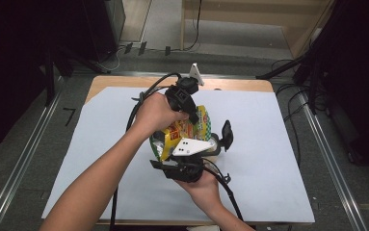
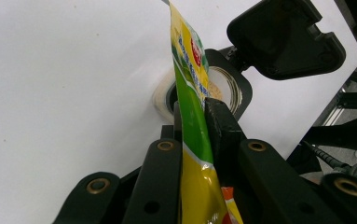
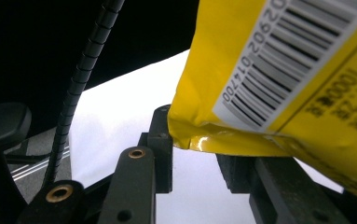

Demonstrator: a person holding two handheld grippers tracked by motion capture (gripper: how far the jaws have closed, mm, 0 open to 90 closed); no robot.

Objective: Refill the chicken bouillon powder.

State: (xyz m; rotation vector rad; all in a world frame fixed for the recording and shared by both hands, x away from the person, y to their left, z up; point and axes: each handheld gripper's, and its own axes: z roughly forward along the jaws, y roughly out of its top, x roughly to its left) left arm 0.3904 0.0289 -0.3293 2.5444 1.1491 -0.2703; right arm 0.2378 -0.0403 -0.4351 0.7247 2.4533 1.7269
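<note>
A yellow and green snack bag (image 1: 197, 123) hangs between both hands over the white sheet. My left gripper (image 1: 191, 119) comes in from above, and in the left gripper view its jaws (image 2: 192, 109) are shut on the thin edge of the bag (image 2: 192, 84). My right gripper (image 1: 166, 158) sits below, at the bag's yellow barcode end (image 3: 283, 70). Its jaws (image 3: 195, 140) stand apart with the bag's corner against the left one; the right pad is hidden behind the bag. Just past the bag stands a small round container (image 1: 215, 144) (image 2: 227, 88) with its black flip lid (image 1: 227, 134) (image 2: 283, 37) open.
A white paper sheet (image 1: 269, 144) covers most of the wooden table (image 1: 230, 84). Black cables trail from both grippers, one of them (image 3: 80, 79) close by in the right gripper view. Dark stands and floor rails line both sides of the table.
</note>
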